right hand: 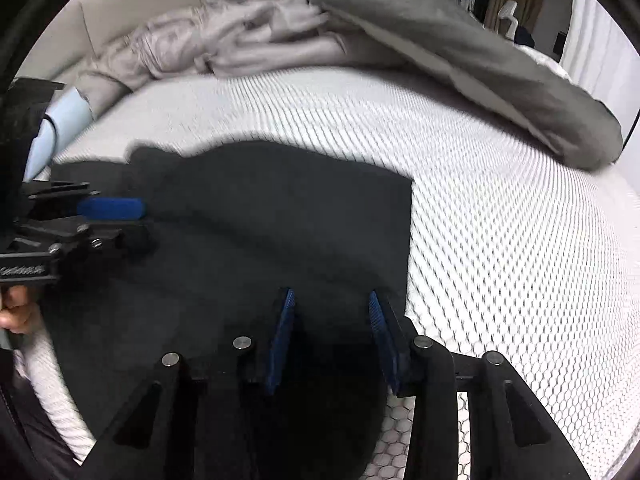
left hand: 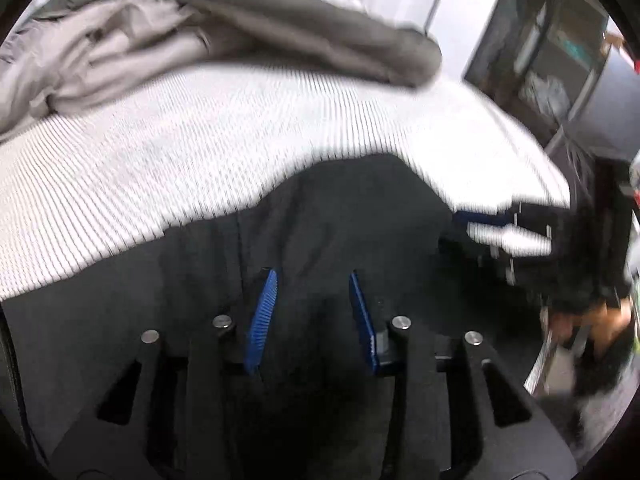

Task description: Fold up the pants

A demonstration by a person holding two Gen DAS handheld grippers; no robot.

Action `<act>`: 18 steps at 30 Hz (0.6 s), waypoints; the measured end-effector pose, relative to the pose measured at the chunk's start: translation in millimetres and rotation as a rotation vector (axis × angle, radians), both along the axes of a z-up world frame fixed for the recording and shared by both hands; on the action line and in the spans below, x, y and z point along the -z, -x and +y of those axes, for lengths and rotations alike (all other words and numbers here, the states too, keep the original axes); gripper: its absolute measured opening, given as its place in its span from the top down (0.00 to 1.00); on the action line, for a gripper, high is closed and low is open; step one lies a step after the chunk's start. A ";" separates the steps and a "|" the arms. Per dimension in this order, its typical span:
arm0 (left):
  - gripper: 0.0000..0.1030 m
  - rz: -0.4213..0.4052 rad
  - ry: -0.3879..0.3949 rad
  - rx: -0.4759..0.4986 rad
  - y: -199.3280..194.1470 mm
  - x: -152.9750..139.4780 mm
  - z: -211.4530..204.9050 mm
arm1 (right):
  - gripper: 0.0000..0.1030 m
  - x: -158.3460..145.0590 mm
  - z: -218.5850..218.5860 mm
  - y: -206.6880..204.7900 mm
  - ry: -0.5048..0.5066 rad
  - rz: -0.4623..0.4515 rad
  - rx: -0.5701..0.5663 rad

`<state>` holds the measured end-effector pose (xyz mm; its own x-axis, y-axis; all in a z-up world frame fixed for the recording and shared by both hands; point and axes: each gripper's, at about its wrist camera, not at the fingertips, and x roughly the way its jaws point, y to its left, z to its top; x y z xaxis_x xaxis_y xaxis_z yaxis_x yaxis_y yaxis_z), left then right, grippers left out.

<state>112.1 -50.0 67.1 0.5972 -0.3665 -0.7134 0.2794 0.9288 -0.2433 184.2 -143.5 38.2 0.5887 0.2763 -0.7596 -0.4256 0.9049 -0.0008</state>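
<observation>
Black pants (left hand: 340, 216) (right hand: 280, 208) lie spread on a white textured mattress (left hand: 160, 152) (right hand: 500, 220). In the left wrist view my left gripper (left hand: 312, 316) hovers over the dark cloth, its blue pads (left hand: 262, 320) apart with fabric showing between them. My right gripper (right hand: 332, 336) sits at the pants' near right corner by their straight side edge, its jaws also apart over black cloth. At the left of the right wrist view, the left gripper (right hand: 120, 222) rests at the pants' left end. The right gripper (left hand: 492, 228) appears blurred at the right of the left wrist view.
A grey duvet (left hand: 300, 12) (right hand: 460, 52) and crumpled beige bedding (left hand: 100, 52) (right hand: 240, 36) lie along the far side of the mattress. A person's hand (right hand: 16, 308) and pale blue sleeve (right hand: 60, 120) hold the left gripper. Dark shelving (left hand: 552, 52) stands beyond the bed's corner.
</observation>
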 end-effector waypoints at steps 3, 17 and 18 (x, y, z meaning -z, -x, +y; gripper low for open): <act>0.66 0.056 0.010 -0.039 -20.4 15.3 1.0 | 0.62 -5.1 5.7 -2.6 -0.081 0.017 -0.008; 0.78 0.024 -0.001 -0.063 29.5 -2.1 41.2 | 0.60 -0.3 -21.4 -1.7 0.033 -0.012 0.128; 0.70 0.013 0.019 -0.041 42.2 -6.3 36.4 | 0.59 -6.3 -11.5 -0.9 0.011 -0.024 0.109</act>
